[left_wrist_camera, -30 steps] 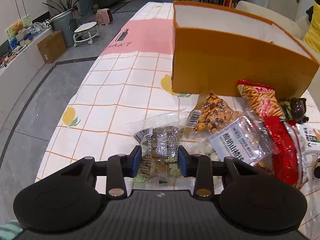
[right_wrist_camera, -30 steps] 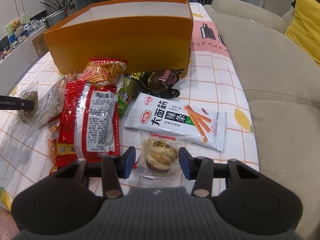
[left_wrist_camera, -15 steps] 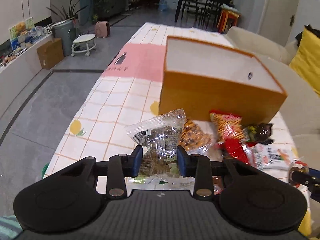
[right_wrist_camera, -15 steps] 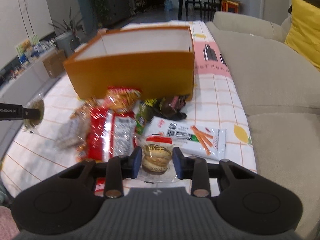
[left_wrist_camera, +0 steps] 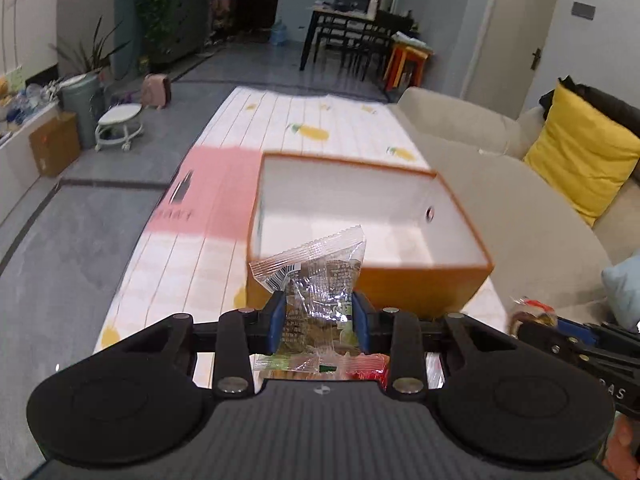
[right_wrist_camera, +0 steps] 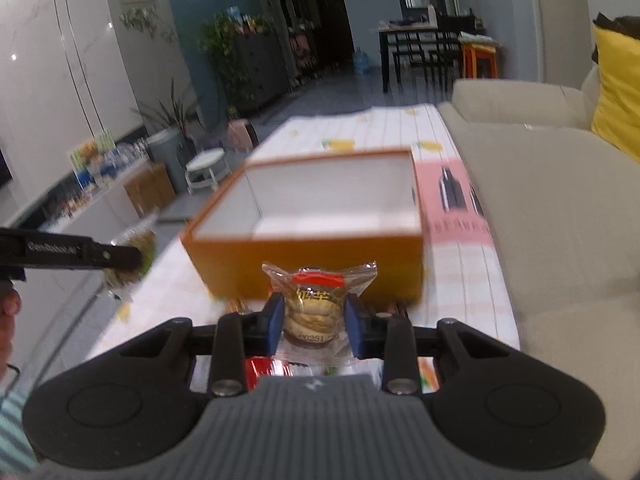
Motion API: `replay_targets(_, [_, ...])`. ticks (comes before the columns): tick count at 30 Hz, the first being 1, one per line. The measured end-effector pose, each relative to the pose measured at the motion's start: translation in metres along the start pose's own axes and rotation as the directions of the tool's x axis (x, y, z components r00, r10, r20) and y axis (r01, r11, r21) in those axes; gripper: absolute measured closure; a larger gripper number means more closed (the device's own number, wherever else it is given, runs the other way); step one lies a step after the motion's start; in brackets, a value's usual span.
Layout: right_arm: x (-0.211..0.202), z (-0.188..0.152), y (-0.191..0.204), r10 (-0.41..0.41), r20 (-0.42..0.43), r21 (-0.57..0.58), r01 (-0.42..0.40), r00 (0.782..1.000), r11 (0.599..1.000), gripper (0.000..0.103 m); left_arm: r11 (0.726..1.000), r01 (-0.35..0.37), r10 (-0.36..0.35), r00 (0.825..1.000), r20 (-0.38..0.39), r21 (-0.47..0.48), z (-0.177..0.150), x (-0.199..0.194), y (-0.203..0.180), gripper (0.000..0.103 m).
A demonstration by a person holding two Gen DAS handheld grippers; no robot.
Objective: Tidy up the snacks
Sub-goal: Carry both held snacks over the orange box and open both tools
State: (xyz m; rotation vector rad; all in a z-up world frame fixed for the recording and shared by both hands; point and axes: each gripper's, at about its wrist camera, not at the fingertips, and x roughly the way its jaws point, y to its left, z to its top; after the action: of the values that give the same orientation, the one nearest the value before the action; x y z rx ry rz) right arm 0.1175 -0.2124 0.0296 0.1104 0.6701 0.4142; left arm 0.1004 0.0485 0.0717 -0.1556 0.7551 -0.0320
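Left gripper (left_wrist_camera: 319, 317) pinches clear packet (left_wrist_camera: 316, 280); right gripper (right_wrist_camera: 315, 318) pinches cookie pack (right_wrist_camera: 318, 304). Both light, crinkly, slippery film (contents crushable). Grip mid-body. Box (left_wrist_camera: 424, 280) ahead, open.

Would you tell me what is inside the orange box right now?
The orange box shows only bare white walls and floor, with a small round hole in one side wall. The strip of floor just behind its near wall is hidden in both views.
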Motion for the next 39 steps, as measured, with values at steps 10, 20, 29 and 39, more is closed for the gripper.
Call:
replay_targets(10, [0.054,0.093,0.007,0.037,0.038,-0.010,-0.037,0.999,0.999,0.073,0.998,0.037,-0.035,0.999,-0.037,0.058,0.070,0.046,-0.011,0.064])
replay_targets(20, [0.157,0.120,-0.007,-0.004,-0.198,0.068,0.018,0.980,0.998,0.073,0.994,0.042,-0.021,0.976,-0.219,0.096,0.086,0.132,-0.006,0.065])
replay_targets(29, [0.226,0.109,-0.014,-0.008,-0.406,0.040,0.026,0.914,0.999,0.073,0.982,0.058,0.015,0.925,-0.379,0.181,0.092,0.188,-0.011,0.065])
replay_targets(39, [0.269,0.086,-0.011,0.008,-0.560,0.055,0.027,0.829,0.998,0.073,0.974,0.009,0.112,0.854,-0.509,0.228,0.076,0.225,-0.008,0.065])
